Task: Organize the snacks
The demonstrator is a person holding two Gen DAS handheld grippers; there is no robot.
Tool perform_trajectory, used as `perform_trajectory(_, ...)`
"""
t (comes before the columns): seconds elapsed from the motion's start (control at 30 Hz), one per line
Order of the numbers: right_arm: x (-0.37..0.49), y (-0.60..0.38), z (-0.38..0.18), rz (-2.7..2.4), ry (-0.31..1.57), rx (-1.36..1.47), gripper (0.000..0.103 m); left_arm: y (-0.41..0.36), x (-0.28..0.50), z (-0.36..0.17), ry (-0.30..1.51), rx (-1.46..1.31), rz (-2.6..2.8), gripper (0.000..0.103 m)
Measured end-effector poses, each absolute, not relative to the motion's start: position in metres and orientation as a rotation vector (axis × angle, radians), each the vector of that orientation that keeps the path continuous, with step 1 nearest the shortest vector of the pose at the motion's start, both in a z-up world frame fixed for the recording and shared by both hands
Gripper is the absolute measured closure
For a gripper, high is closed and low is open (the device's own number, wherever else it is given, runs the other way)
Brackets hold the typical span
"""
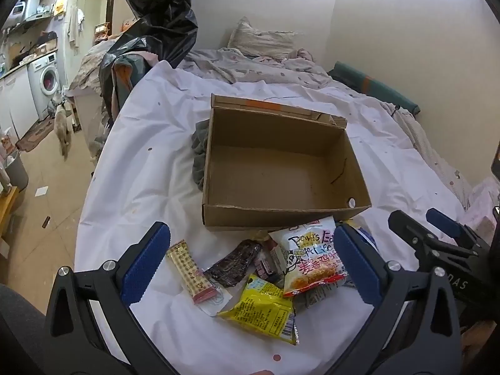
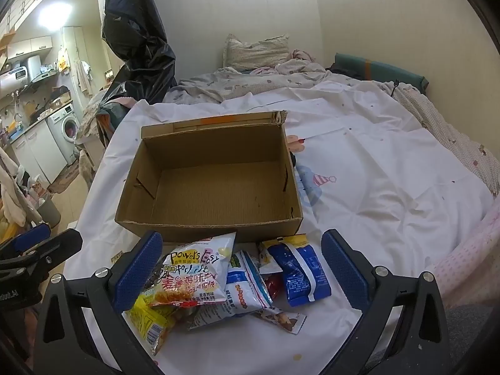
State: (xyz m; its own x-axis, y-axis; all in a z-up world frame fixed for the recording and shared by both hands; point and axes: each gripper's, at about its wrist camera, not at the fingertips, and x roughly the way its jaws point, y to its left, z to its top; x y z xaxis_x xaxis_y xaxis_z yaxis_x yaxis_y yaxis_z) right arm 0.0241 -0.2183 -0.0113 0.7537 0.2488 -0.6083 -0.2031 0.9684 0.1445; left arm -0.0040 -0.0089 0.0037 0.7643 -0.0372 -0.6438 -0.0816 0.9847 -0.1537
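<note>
A: Lying in a loose heap on the white sheet (image 2: 375,187) of the bed, just before the cardboard box (image 2: 215,168), are the snack packets (image 2: 218,284). Any sorted yet?

B: None; the box is bare inside, so all remains to do. The left hand-held gripper (image 1: 250,259) and right hand-held gripper (image 2: 242,265) hover over the heap, jaws spread fully, holding nothing.

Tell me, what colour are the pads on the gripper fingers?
Dark blue, with a fine ribbed texture, on black fingers. The right wrist view shows it best.
</note>
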Motion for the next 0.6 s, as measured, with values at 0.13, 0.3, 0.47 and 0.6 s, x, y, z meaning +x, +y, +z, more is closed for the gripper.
perform_trajectory(0.13,0.0244,-0.2175,-0.0103,0.248,0.674,0.071,0.0,-0.0077,-0.0027,0.0032,0.701,-0.177,0.024,0.0)
perform_trajectory(0.3,0.024,-0.2179,-0.0128,0.247,0.675,0.069,0.0,-0.0059,-0.002,0.0039,0.701,-0.185,0.031,0.0)
perform_trajectory(0.47,0.024,-0.2181,-0.0127,0.247,0.676,0.069,0.0,-0.0044,-0.0027,0.0042,0.7,-0.186,0.037,0.0)
perform_trajectory(0.6,0.0241,-0.2181,-0.0128,0.246,0.676,0.069,0.0,-0.0025,-0.0027,0.0041,0.698,-0.19,0.044,0.0)
